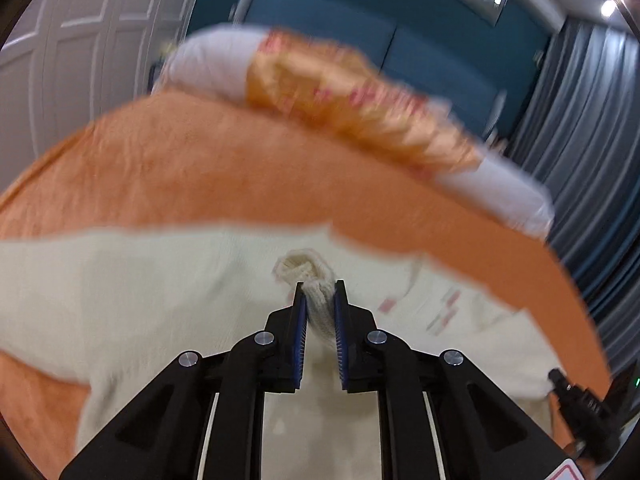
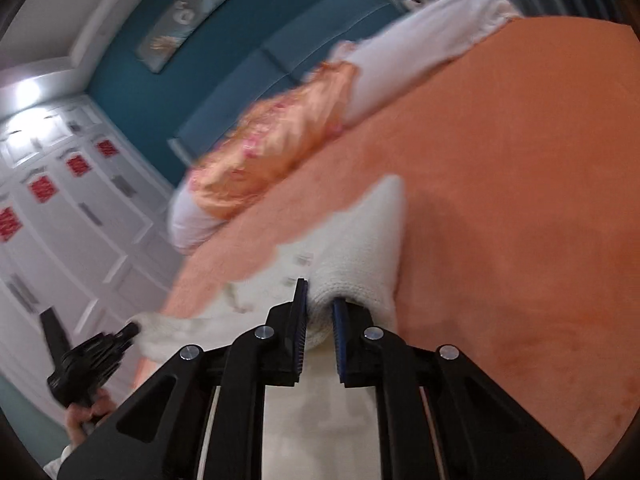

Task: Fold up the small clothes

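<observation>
Lying across an orange bedspread (image 1: pixel 200 168), a cream knitted garment (image 1: pixel 120 280) is gripped at two places at once. A ribbed fold of the knit is clenched between the blue-padded fingers (image 1: pixel 301 332) of the left tool (image 1: pixel 319 292), with a small curl of cuff standing up just past the tips. In the right wrist view, a rolled edge of the same garment is pinched by the right tool (image 2: pixel 320 296), the cloth wrapping over one pad (the frames are blurred, so finer detail cannot be told). The left tool is also seen at the far end of the garment, touching a corner of it. Beyond the garment, a white pillow (image 1: pixel 208 60) with an orange patterned cloth (image 1: pixel 340 96) draped over it rests at a blue headboard (image 1: pixel 340 20). White wardrobe doors (image 2: pixel 80 208) stand to one side. No containers are visible.
</observation>
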`<state>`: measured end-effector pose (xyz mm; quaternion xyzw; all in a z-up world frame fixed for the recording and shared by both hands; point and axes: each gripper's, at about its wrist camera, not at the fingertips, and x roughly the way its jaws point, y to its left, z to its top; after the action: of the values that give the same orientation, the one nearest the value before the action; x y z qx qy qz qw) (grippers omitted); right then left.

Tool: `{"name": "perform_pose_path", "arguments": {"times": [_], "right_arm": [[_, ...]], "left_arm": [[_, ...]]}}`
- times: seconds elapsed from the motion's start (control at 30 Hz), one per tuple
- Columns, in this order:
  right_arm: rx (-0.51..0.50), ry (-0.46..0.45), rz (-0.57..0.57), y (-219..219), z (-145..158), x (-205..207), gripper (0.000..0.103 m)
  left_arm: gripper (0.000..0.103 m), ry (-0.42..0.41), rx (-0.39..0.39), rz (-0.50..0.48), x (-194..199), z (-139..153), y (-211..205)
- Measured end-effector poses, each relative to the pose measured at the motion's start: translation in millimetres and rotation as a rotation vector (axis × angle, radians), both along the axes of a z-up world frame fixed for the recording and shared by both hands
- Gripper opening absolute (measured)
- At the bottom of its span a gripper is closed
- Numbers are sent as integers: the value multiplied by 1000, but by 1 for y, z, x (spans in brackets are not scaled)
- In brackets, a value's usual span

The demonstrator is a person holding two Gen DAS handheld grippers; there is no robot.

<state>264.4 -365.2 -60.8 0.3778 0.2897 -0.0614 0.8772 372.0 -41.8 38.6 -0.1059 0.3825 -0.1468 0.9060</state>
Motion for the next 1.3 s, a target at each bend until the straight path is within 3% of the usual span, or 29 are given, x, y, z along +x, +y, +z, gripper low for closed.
{"name": "perform_pose_path", "arguments": {"times": [0.03,0.07,0.1,0.13,0.23,0.3,0.37,0.47,0.57,0.67,0.73,0.83,0.9,0.97,1.03,1.17,1.23,1.27,1.3], "right_arm": [[16,77,2,-1,-17,4,11],[59,81,0,-4,-27,1,11],[90,48,-9,-8,-23,-5,12],[84,59,-12,-10,-18,-7,13],[-16,83,-53,-3,0,-23,16],[-141,79,-85,7,15,-29,16],[-174,53,-63,15,28,-20,16],[-151,25,61,45,37,12,16],[-196,25,255,108,38,63,16],[-211,40,414,153,25,86,16],[-254,89,450,169,11,96,15],[-172,95,399,139,2,92,9],[-219,129,272,98,4,78,9],[-203,162,181,56,0,66,0],[-173,171,70,12,-1,45,0],[-179,175,39,-5,5,32,0],[-214,155,39,4,16,24,4],[-249,144,27,8,21,15,15],[-284,148,9,6,21,1,36]], "left_arm": [[12,74,27,6,4,-26,-1],[11,128,52,19,5,-47,-1],[13,146,75,35,2,-62,0],[16,105,64,43,-6,-69,3],[20,101,20,58,-6,-70,12],[20,99,-5,57,-5,-73,15],[20,91,-21,56,-10,-72,16],[20,82,-28,59,-11,-72,16],[20,75,-21,60,-15,-71,13],[20,75,-24,59,-15,-72,13],[21,75,-30,59,-16,-72,14],[21,78,-55,56,-16,-74,16],[22,79,-71,56,-16,-75,18],[22,77,-76,56,-16,-76,19],[22,76,-69,56,-17,-76,18],[22,75,-62,56,-18,-76,18],[22,75,-57,57,-18,-75,17],[22,74,-56,57,-18,-75,17],[22,74,-51,58,-18,-76,17]]}}
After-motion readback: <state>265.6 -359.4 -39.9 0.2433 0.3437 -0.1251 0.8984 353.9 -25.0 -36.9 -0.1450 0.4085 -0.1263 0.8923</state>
